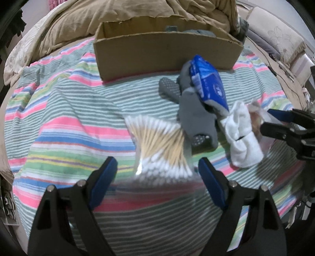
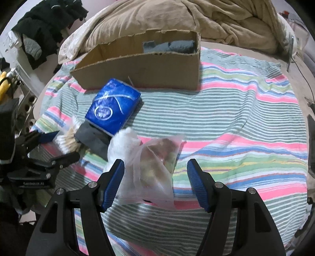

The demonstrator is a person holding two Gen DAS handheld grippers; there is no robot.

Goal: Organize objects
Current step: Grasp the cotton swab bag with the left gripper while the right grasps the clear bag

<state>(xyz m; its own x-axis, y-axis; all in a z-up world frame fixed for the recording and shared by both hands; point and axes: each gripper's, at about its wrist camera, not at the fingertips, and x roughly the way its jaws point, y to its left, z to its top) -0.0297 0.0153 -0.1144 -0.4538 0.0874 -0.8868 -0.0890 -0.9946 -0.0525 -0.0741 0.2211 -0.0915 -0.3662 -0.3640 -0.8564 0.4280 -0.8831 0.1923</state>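
Note:
A clear bag of cotton swabs [image 1: 159,141] lies on the striped blanket between the open jaws of my left gripper [image 1: 157,167]; it also shows in the right wrist view [image 2: 67,140]. A clear plastic bag with brownish contents [image 2: 155,165] lies between the open jaws of my right gripper [image 2: 155,167]. A blue tissue pack [image 1: 208,80] [image 2: 113,107] rests on grey socks [image 1: 195,116] [image 2: 92,139]. A white sock [image 1: 242,135] [image 2: 124,139] lies beside them. An open cardboard box [image 1: 167,53] [image 2: 141,69] stands behind, with grey-blue cloth inside.
A striped blanket [image 1: 69,122] [image 2: 236,126] covers the bed. A tan duvet [image 1: 137,11] [image 2: 216,17] is bunched behind the box. Dark clothes [image 2: 45,29] hang at the far left. A pillow [image 1: 275,37] lies at the right.

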